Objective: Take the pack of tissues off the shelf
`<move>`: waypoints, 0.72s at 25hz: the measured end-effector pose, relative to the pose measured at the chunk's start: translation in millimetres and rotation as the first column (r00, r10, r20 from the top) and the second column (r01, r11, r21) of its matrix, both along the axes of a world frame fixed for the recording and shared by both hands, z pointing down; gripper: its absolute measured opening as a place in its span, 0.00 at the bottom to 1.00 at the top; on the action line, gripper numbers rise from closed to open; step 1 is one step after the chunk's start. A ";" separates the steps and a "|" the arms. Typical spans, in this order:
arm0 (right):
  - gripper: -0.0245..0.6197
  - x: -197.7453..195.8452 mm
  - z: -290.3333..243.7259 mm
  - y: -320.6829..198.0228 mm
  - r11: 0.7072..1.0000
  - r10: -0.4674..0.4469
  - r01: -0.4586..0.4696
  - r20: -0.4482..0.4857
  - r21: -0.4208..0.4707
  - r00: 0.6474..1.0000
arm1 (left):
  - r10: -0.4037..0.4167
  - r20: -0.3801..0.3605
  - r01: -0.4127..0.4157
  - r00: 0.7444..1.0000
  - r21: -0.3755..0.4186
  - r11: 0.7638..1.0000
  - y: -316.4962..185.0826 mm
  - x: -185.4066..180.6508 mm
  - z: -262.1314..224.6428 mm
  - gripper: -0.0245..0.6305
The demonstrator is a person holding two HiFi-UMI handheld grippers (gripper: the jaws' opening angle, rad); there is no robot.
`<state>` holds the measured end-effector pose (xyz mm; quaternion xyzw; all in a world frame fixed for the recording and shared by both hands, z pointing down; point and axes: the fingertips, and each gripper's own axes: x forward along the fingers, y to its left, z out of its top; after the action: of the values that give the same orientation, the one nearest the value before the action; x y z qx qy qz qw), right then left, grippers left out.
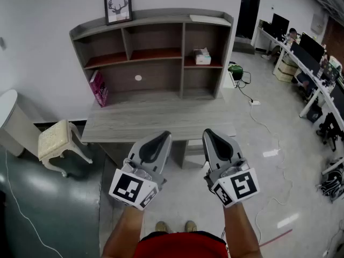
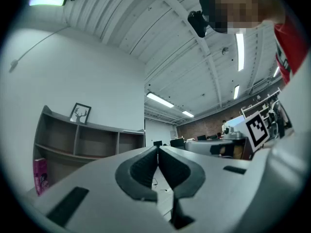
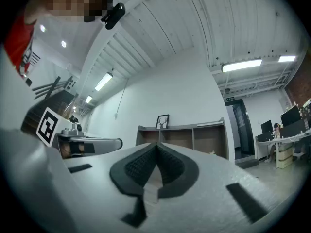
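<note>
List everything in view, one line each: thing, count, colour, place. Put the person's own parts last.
Grey wooden desk: one, grey, against the wall.
Grey wooden shelf unit: one, grey, on the desk.
White pack of tissues: one, white, shelf unit's right middle compartment.
Black-framed deer picture: one, black and white, atop the shelf unit.
Pink box: one, pink, desk's left end.
Cream padded stool: one, cream, floor left of desk.
Left gripper: one, grey, fingers shut, empty.
Right gripper: one, grey, fingers shut, empty.

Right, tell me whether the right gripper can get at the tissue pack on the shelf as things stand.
Probably not yet. The right gripper is shut and held short of the desk, far from the tissue pack. Nothing stands in front of the pack, though.
</note>
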<state>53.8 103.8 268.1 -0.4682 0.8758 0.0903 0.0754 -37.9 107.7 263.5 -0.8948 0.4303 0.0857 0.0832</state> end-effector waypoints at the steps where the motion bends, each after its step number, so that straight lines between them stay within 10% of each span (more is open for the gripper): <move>1: 0.05 -0.2 0.4 0.1 1.000 0.001 -0.001 -0.002 0.001 1.000 | 0.001 0.000 -0.001 1.000 0.001 1.000 0.1 0.0 0.1 0.05; 18: 0.13 -42.2 -0.4 -10.4 0.999 0.050 -0.050 -0.022 0.000 0.999 | 0.000 -0.021 0.000 1.000 0.003 1.000 -7.4 -51.4 -0.4 0.05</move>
<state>11.7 93.4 267.7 -0.4888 0.8647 0.0971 0.0635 -89.3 100.3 263.1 -0.8937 0.4310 0.0956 0.0801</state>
